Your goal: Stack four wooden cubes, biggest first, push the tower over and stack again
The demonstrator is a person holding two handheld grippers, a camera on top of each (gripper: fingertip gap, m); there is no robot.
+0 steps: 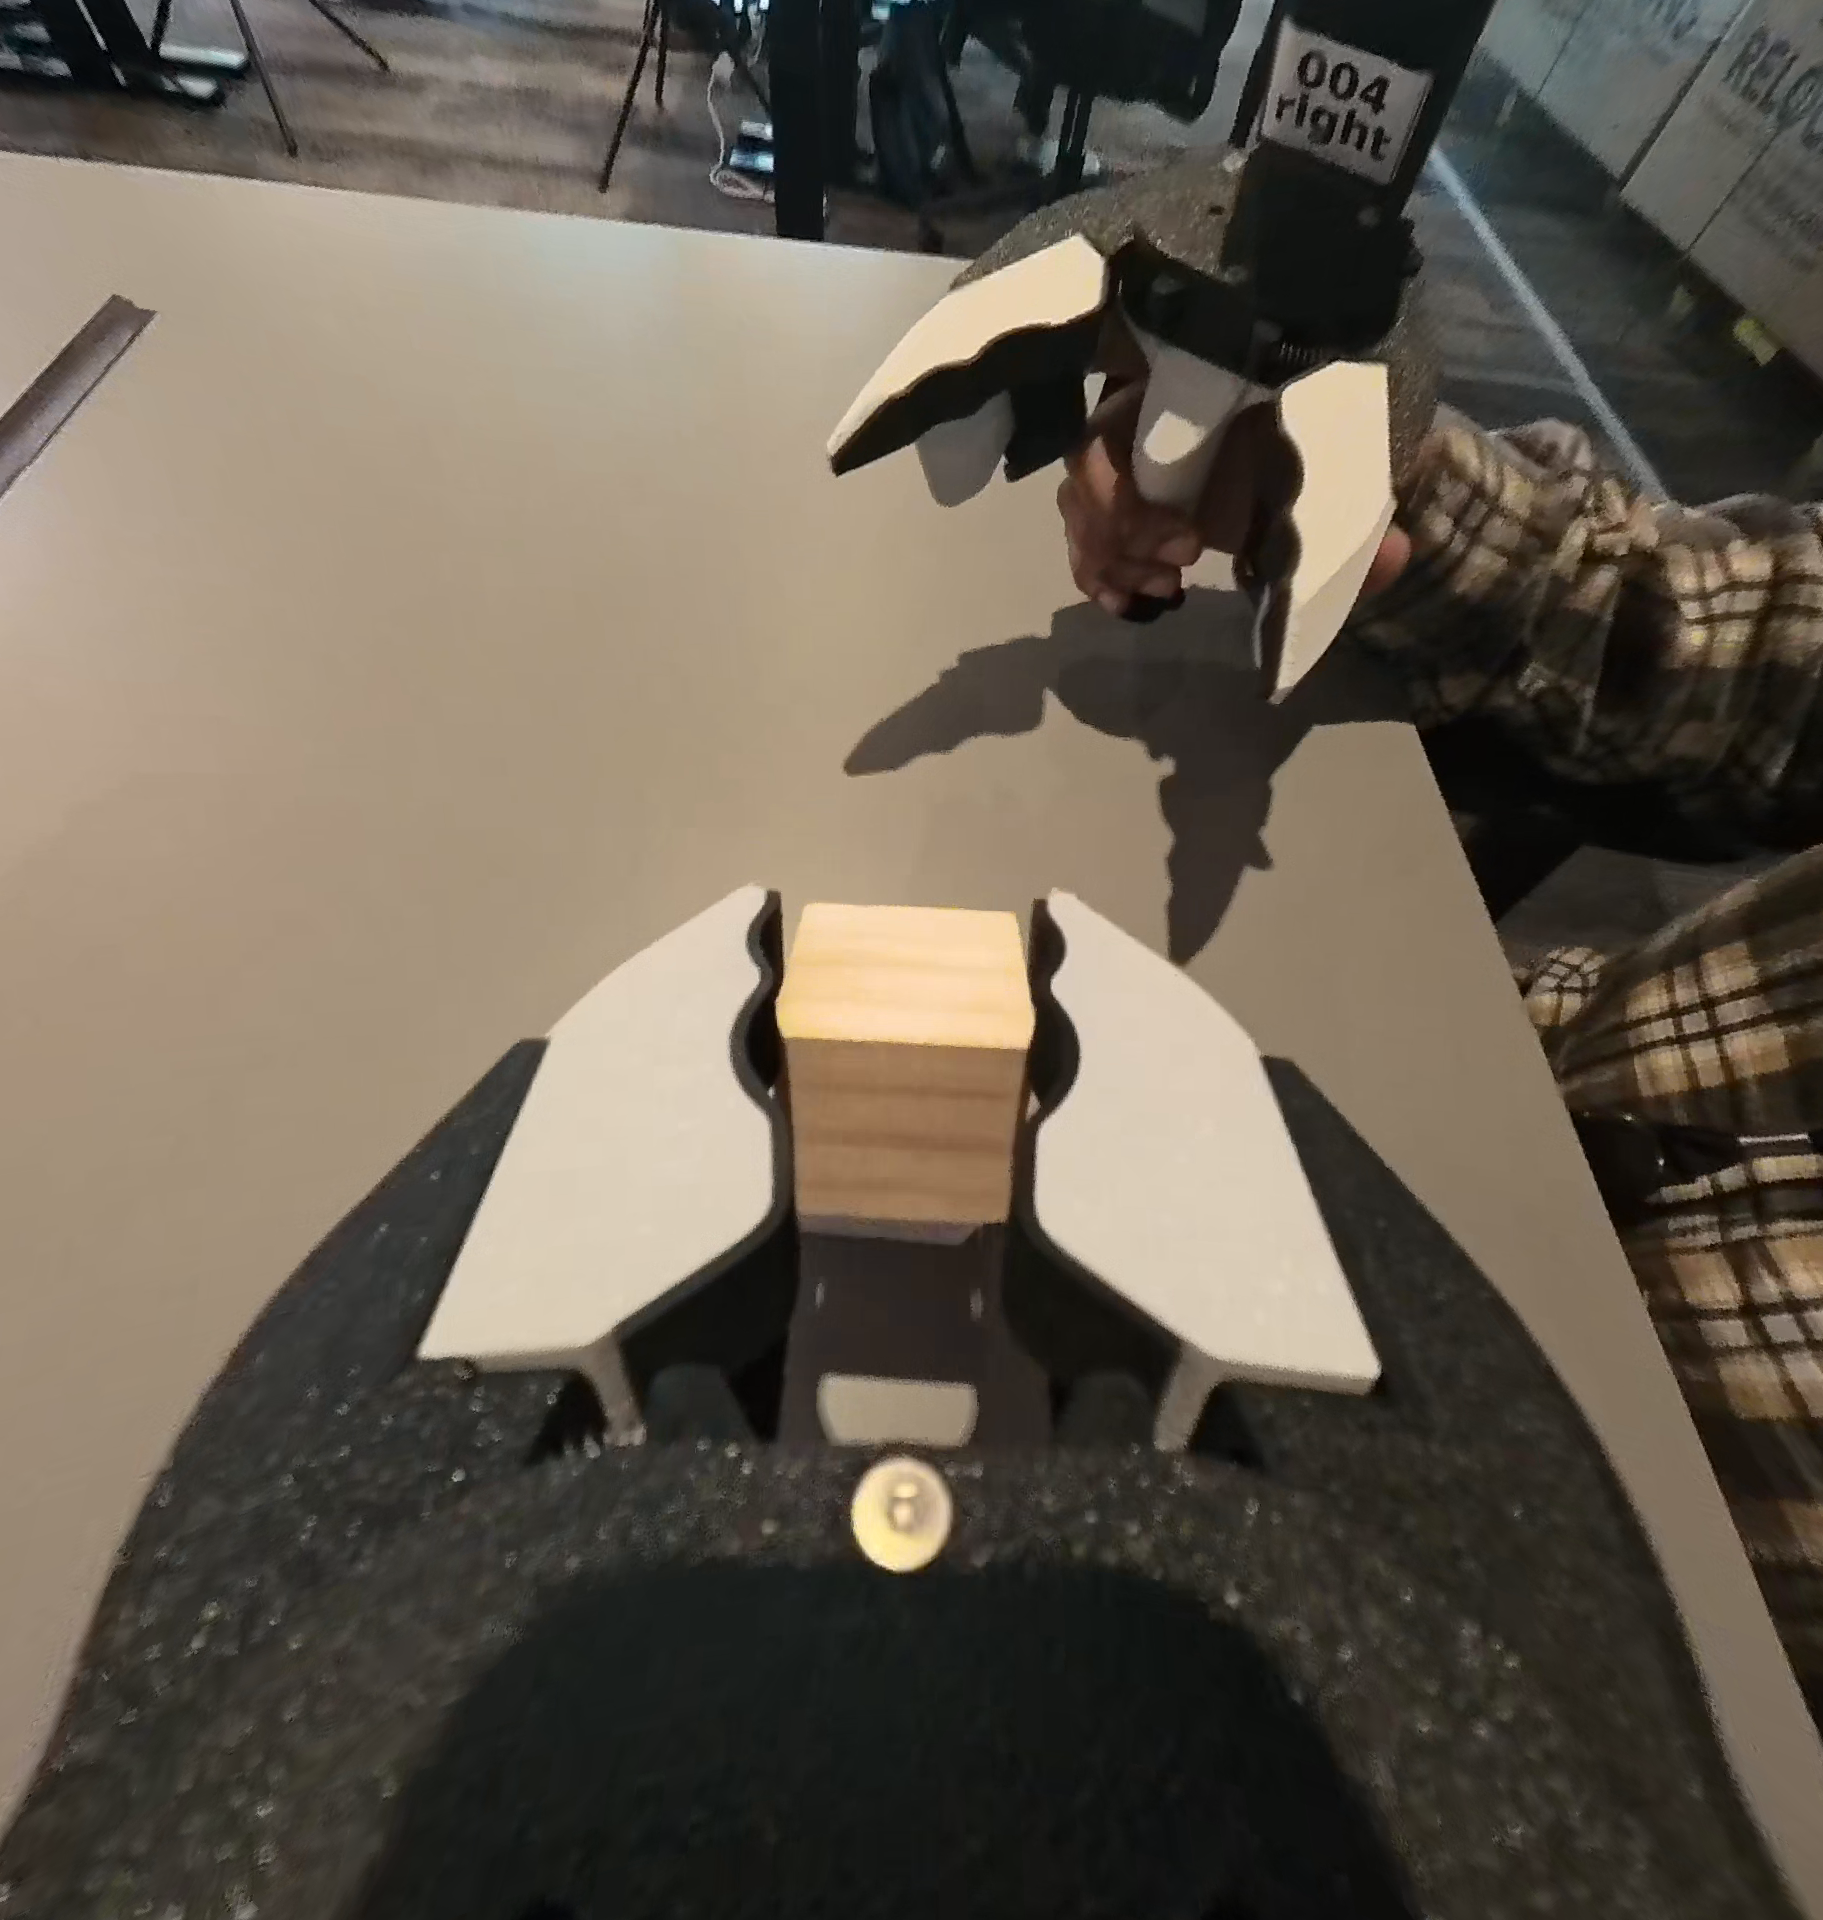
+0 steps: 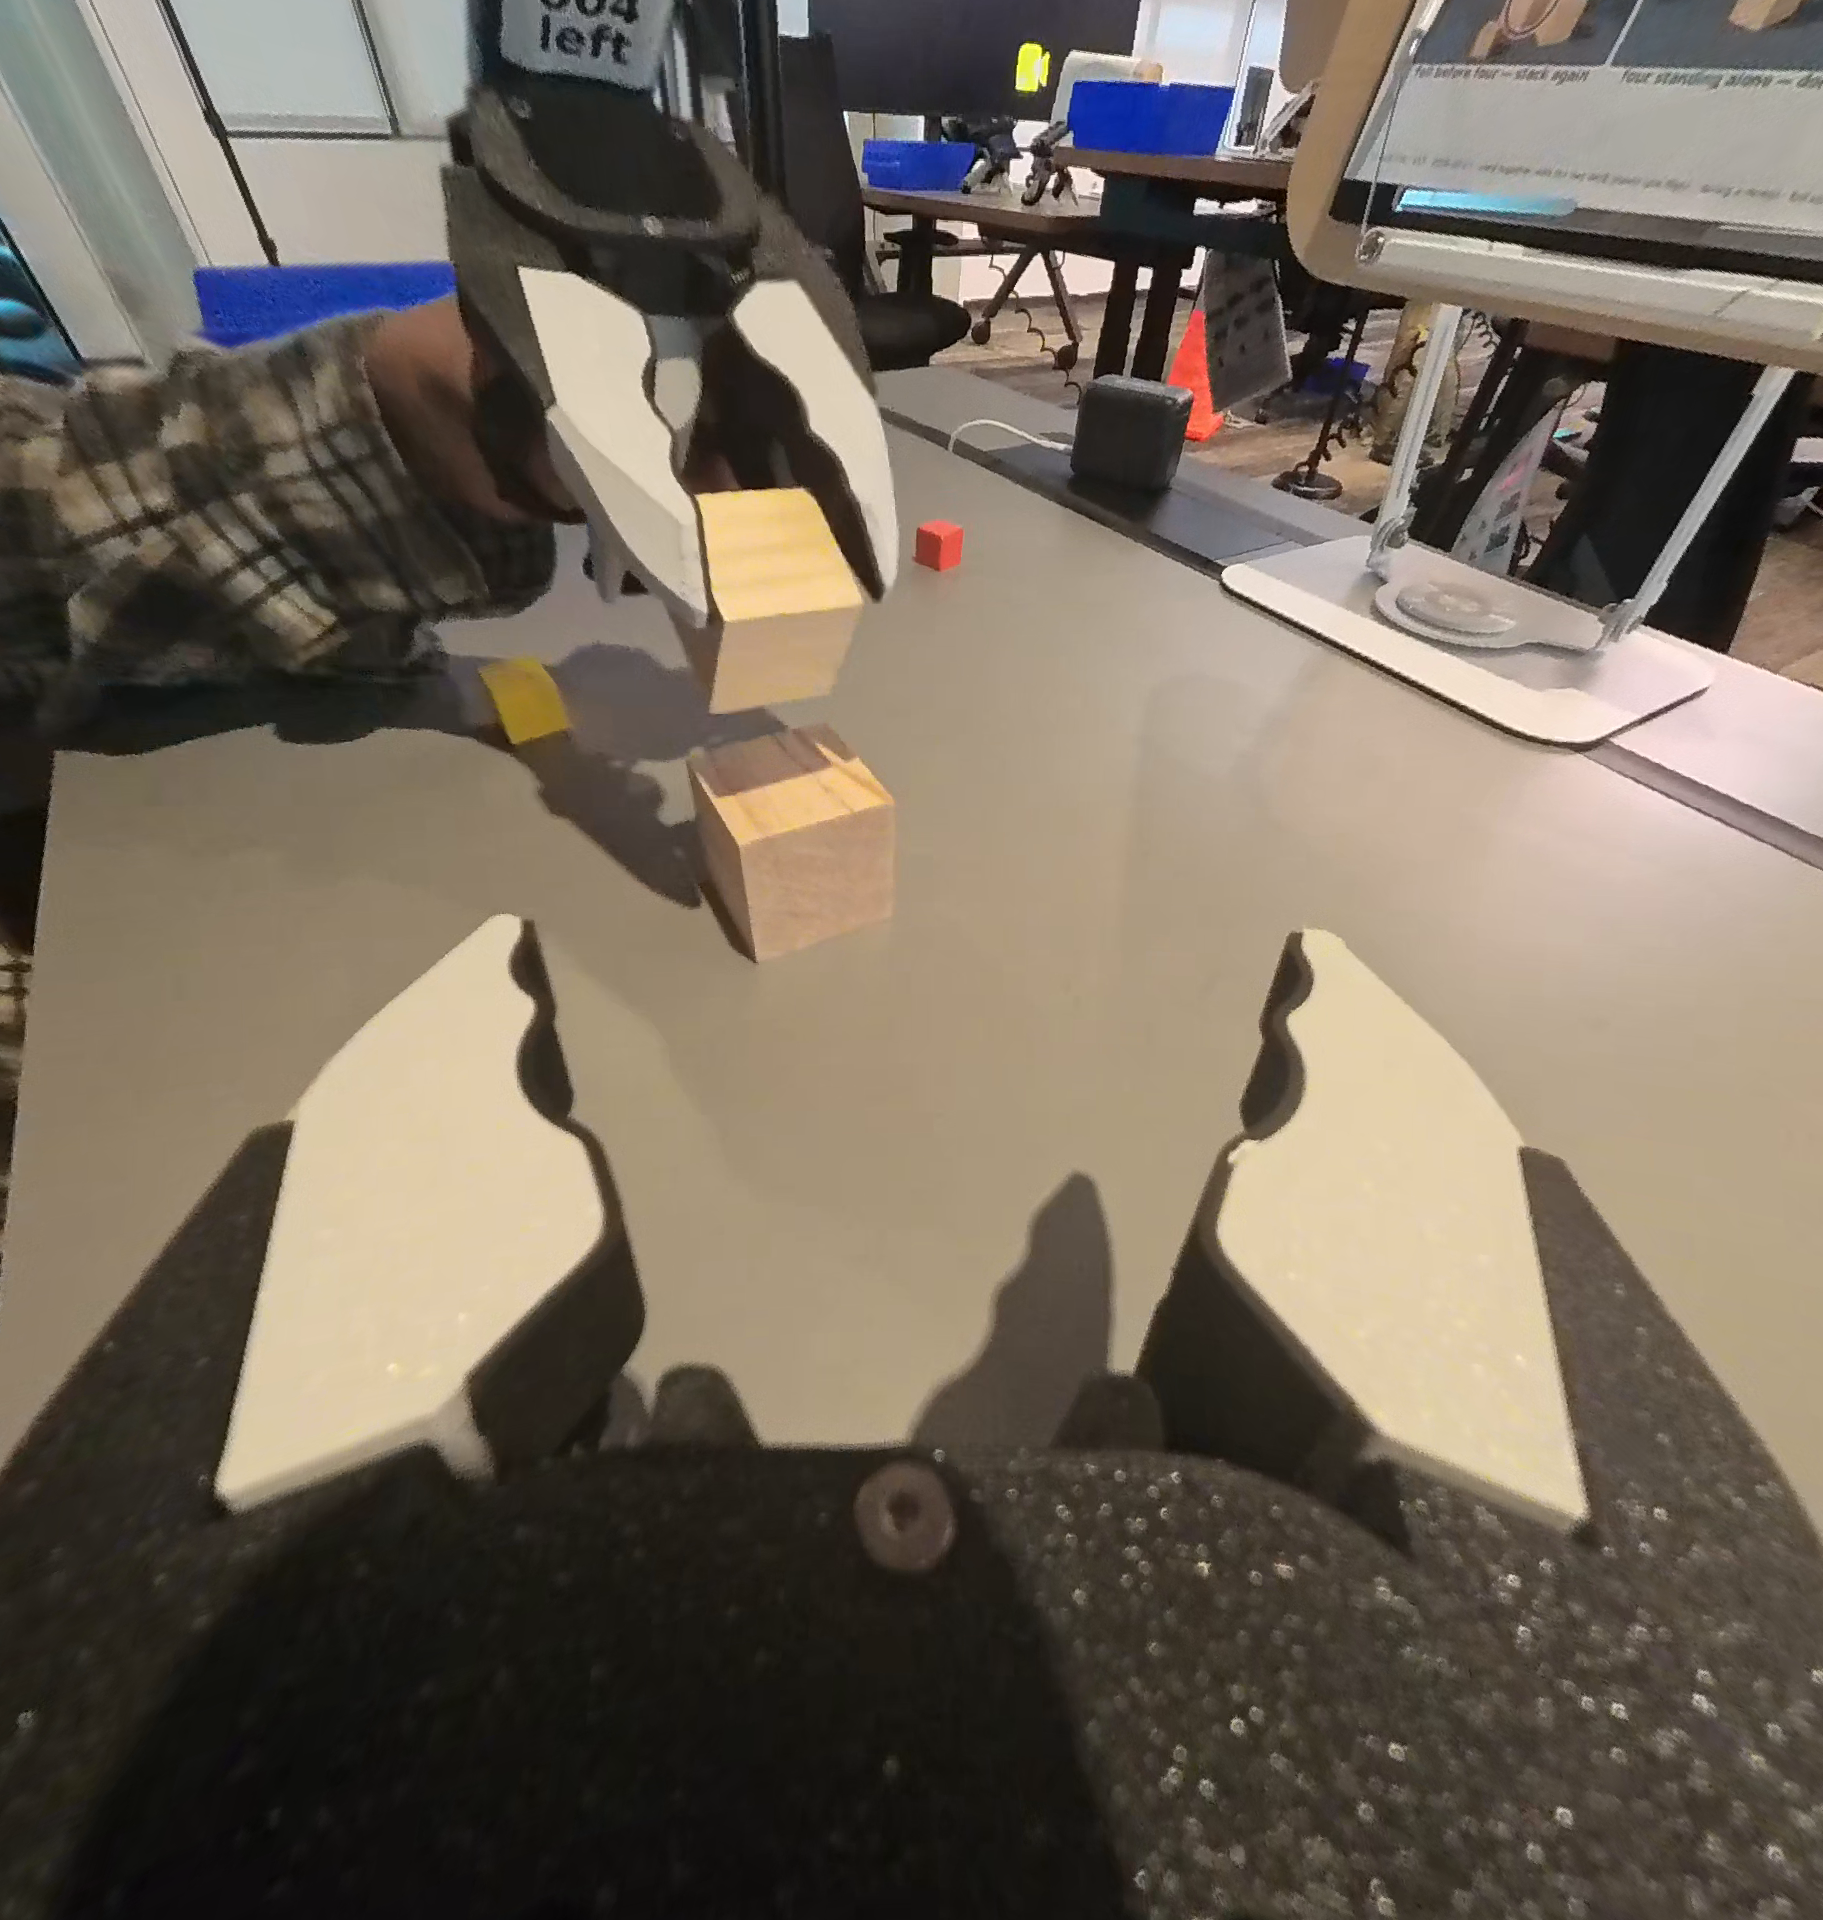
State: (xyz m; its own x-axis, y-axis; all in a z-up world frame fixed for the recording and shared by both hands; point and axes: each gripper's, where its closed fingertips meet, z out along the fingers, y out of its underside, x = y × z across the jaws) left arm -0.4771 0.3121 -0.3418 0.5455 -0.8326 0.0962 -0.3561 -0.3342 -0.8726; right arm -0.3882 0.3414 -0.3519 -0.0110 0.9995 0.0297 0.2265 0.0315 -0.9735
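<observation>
My left gripper (image 1: 907,914) is shut on a pale wooden cube (image 1: 905,1070), held between its white fingers. In the right wrist view that gripper (image 2: 793,603) holds the cube (image 2: 777,613) in the air, a short gap above the biggest wooden cube (image 2: 798,847), which stands on the grey table (image 2: 1198,831). A yellow cube (image 2: 525,698) lies behind, partly under the sleeve. A small red cube (image 2: 938,544) sits farther back. My right gripper (image 2: 912,940) is open and empty, low over the table in front of the big cube; it also shows in the left wrist view (image 1: 1063,582).
A black box (image 2: 1133,431) with a white cable sits at the table's far edge. A tablet on a white stand (image 2: 1468,634) stands at the right. The table edge (image 1: 1572,1039) runs along the right, beside a plaid sleeve (image 1: 1613,623). The grippers' ends are close to 11 centimeters from one another.
</observation>
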